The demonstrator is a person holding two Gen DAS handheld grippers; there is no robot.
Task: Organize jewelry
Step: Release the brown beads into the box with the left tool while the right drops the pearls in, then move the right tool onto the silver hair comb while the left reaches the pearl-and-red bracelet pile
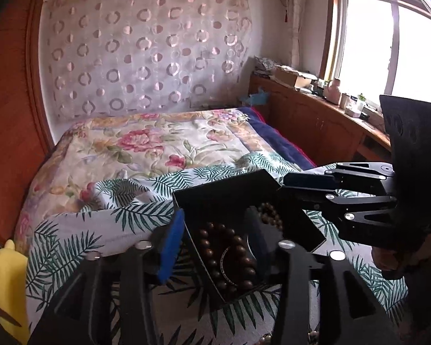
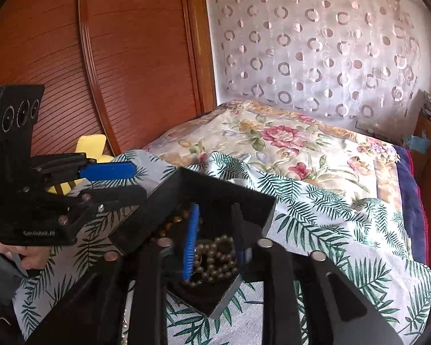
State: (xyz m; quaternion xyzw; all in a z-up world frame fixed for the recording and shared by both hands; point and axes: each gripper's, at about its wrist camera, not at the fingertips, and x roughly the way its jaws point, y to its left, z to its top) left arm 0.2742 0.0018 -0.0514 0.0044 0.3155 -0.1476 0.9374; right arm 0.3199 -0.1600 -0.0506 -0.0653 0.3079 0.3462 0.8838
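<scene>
A black open box (image 1: 232, 195) sits on the palm-leaf cloth; it also shows in the right wrist view (image 2: 215, 192). Brown bead bracelets (image 1: 230, 256) lie inside it, and they appear in the right wrist view (image 2: 218, 258) too. My left gripper (image 1: 215, 238) is open, its blue pad (image 1: 171, 250) outside the box's left wall and the other finger inside. My right gripper (image 2: 215, 244) is open, both fingers reaching down into the box around the beads. The right gripper appears in the left wrist view (image 1: 307, 187) at the box's right corner.
The palm-leaf cloth (image 1: 71, 247) covers the near part of a bed with a floral quilt (image 1: 146, 141). A yellow plush (image 1: 5, 284) lies at the left. A wooden wardrobe (image 2: 100, 57) stands to the left, and a cluttered wooden counter (image 1: 316, 100) runs under the window.
</scene>
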